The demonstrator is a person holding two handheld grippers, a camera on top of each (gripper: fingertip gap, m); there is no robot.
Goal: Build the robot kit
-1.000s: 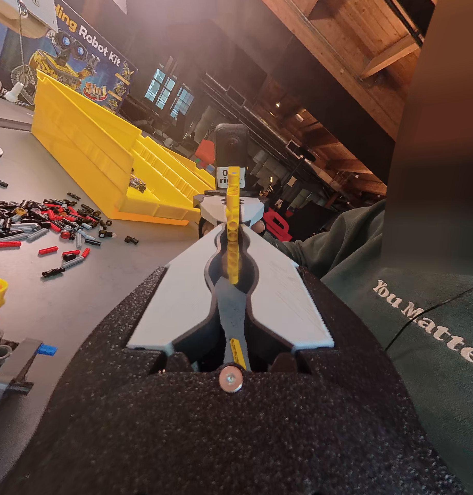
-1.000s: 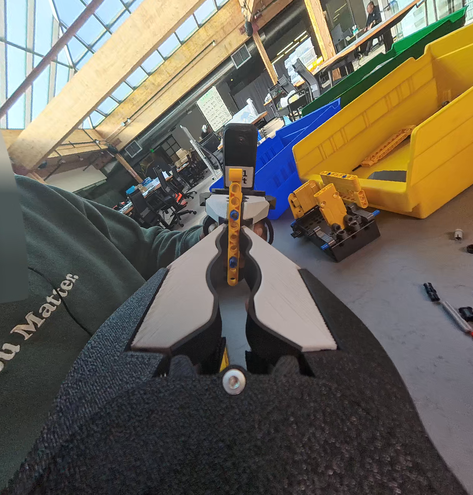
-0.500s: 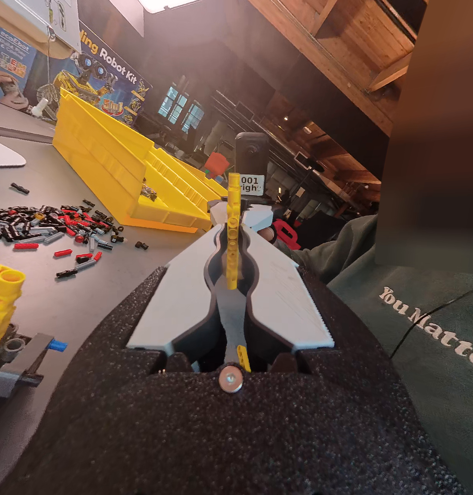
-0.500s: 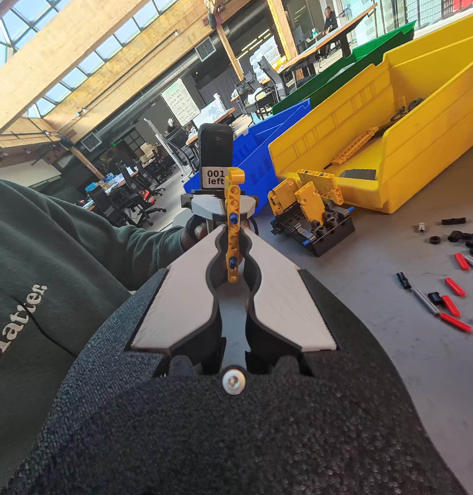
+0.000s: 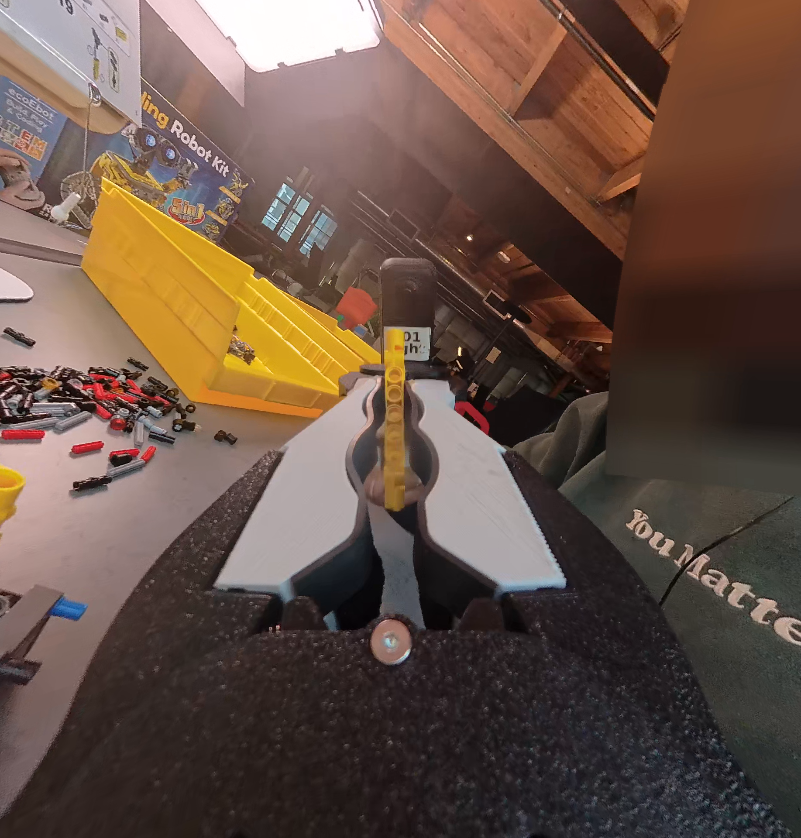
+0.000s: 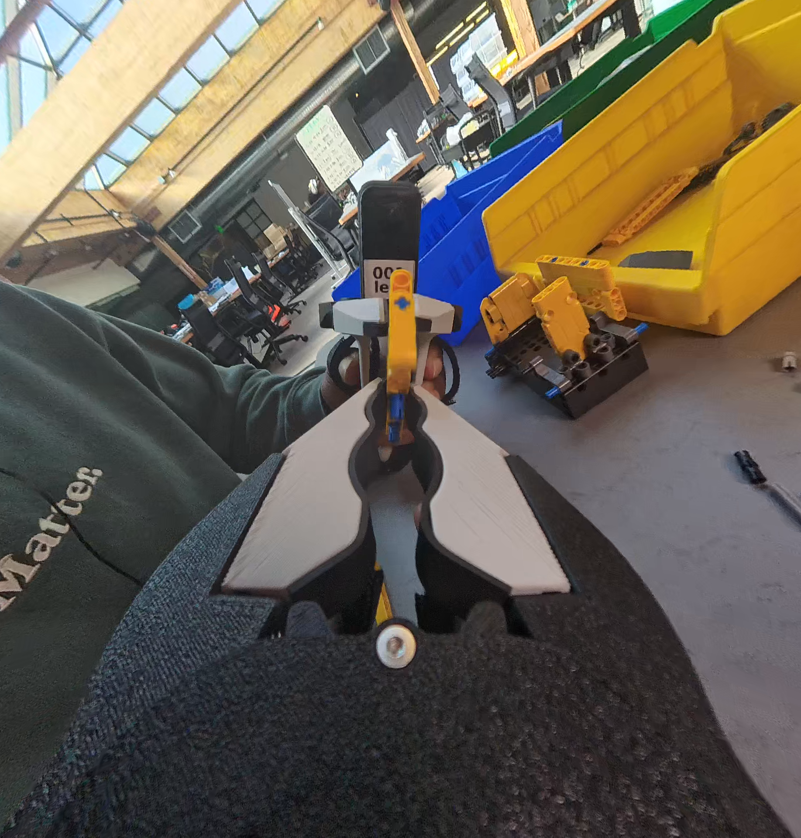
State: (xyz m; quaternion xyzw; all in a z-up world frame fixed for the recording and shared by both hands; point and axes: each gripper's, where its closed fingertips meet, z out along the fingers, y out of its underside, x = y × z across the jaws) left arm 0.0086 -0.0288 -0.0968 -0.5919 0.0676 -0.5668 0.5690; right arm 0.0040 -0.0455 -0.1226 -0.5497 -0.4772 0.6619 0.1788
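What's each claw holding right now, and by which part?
Left claw pinches a yellow holed beam along its lower length. Right claw pinches a yellow-orange beam with blue pins near its lower end.

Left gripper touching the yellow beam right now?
Touching. In the left wrist view the left gripper has its fingers closed on the yellow beam, which stands upright between them with no gap showing.

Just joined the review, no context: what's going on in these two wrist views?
A person holds two claws facing each other above a grey table. The left claw is shut on a yellow holed beam; the right claw is shut on a yellow beam with blue pins. Whether that is one piece or two, I cannot tell. A half-built yellow-and-black assembly sits before a yellow bin; loose pins lie scattered.
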